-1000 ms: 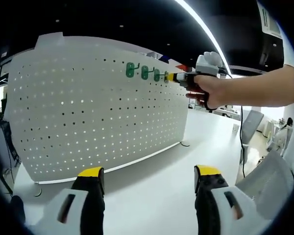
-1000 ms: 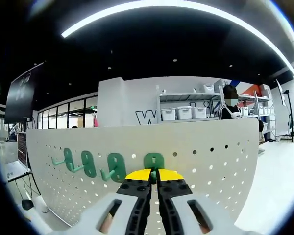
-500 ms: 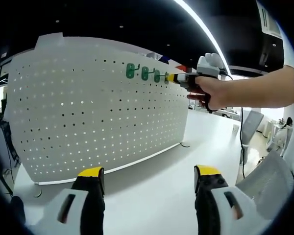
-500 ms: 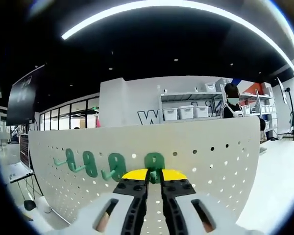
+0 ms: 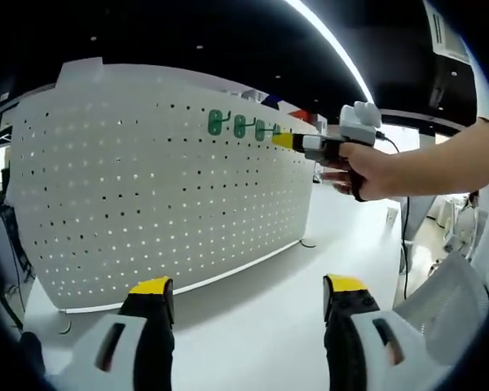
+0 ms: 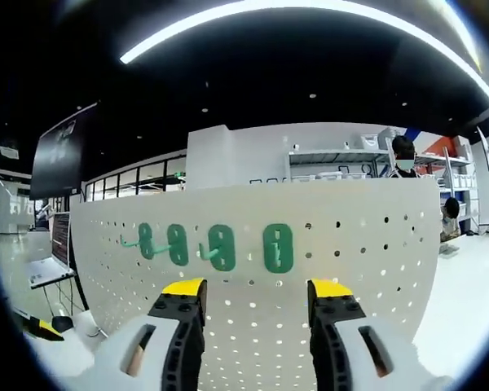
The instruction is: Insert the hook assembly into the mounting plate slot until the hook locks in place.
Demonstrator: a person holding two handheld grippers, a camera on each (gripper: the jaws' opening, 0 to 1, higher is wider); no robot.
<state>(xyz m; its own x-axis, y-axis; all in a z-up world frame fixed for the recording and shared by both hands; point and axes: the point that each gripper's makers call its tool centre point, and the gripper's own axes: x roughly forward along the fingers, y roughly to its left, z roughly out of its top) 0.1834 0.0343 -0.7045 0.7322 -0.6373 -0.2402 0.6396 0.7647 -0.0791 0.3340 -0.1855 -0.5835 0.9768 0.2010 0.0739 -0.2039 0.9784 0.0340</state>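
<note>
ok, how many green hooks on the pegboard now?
4, in one row near the top of the white pegboard: far left, second, third, and rightmost. None looks hidden.

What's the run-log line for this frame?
stage: post-insert | right gripper: open, off the rightmost green hook | four hooks seated on pegboard | left gripper: open, idle over table

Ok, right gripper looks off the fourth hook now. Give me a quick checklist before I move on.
1. Right gripper open, holding nothing: ok.
2. Fourth green hook on the pegboard, apart from the jaws: ok.
3. Hook locked in its slot: cannot tell.
4. Other three hooks in the same row: ok.
5. Left gripper open, low over the white table: ok.
6. Hooks showing in the left gripper view: ok.
</note>
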